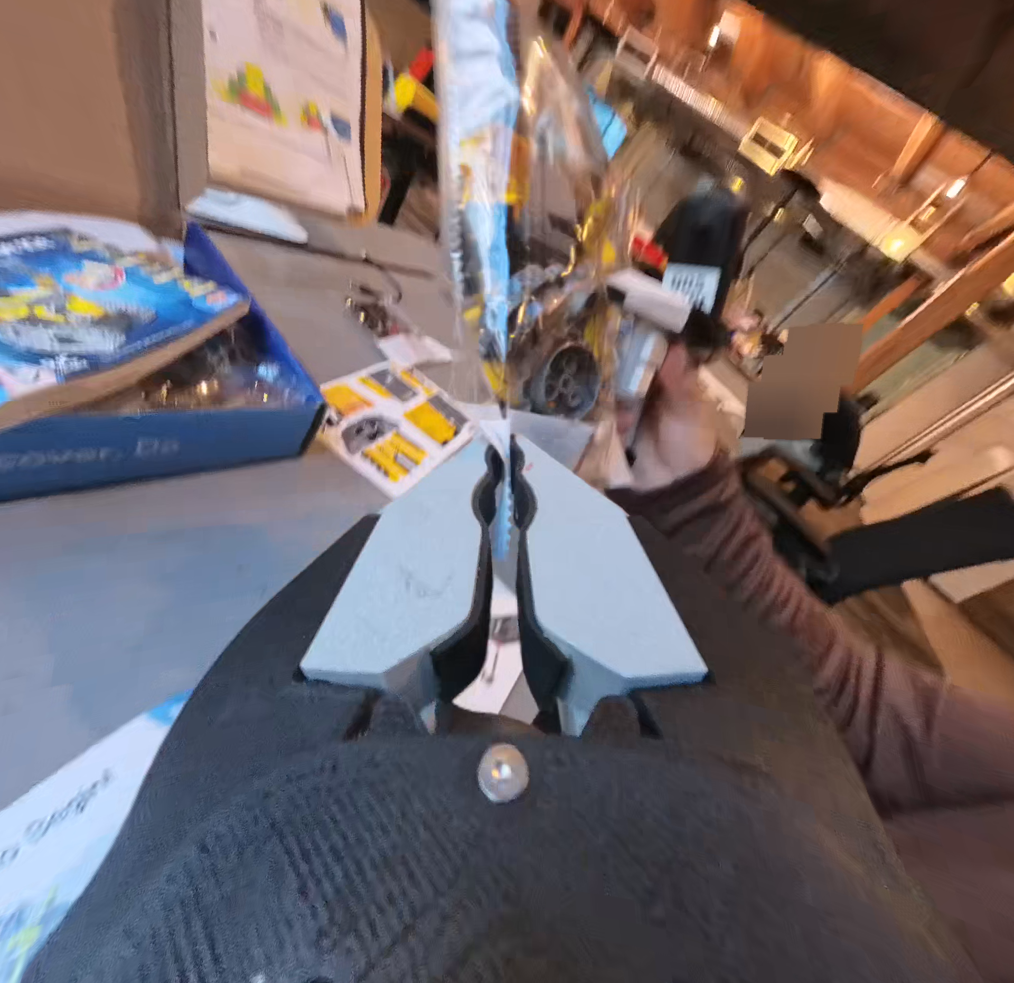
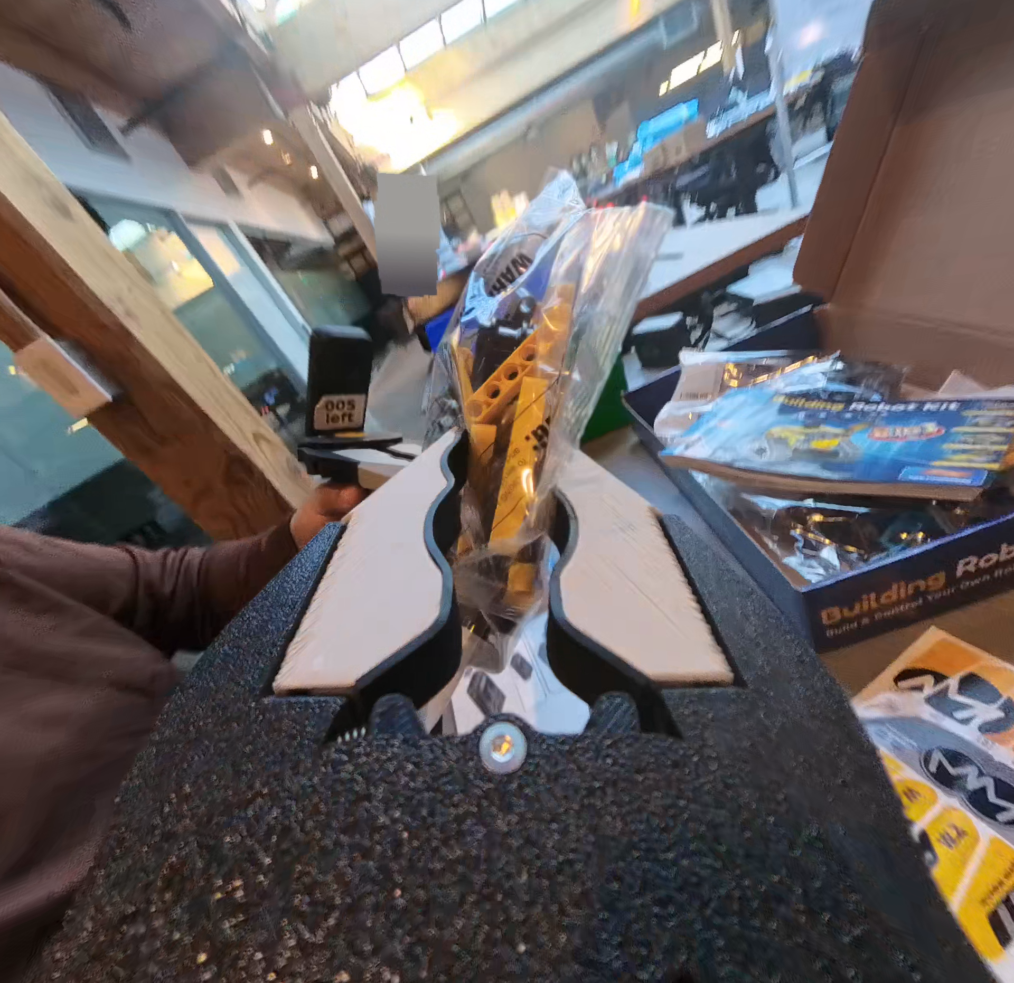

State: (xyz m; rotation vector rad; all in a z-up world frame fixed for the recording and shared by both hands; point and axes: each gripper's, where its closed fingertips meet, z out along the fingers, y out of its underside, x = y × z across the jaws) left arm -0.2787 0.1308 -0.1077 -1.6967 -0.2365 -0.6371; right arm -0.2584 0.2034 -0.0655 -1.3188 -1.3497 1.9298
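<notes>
A clear plastic bag [image 1: 483, 189] with a blue and white printed edge holds yellow building parts and a grey wheel. My left gripper [image 1: 507, 446] is shut on the bag's thin edge, and the bag stands up in front of it. In the right wrist view, my right gripper [image 2: 510, 463] is shut on the bag's bulky body [image 2: 527, 353], with yellow beams between the fingers. The right gripper [image 1: 647, 320], held by a hand, shows behind the bag in the left wrist view. The left gripper [image 2: 340, 402] shows to the left of the bag in the right wrist view.
An open blue kit box [image 1: 164, 446] with a booklet [image 1: 99, 298] and more bags lies on the grey table [image 1: 137, 572]; it also shows in the right wrist view [image 2: 878, 600]. A yellow sticker sheet [image 1: 395, 424] lies beside it. A cardboard box [image 1: 274, 79] stands behind. A wooden post [image 2: 137, 381] stands at left. One gripper's finger ends stand about 9 centimetres off the other's.
</notes>
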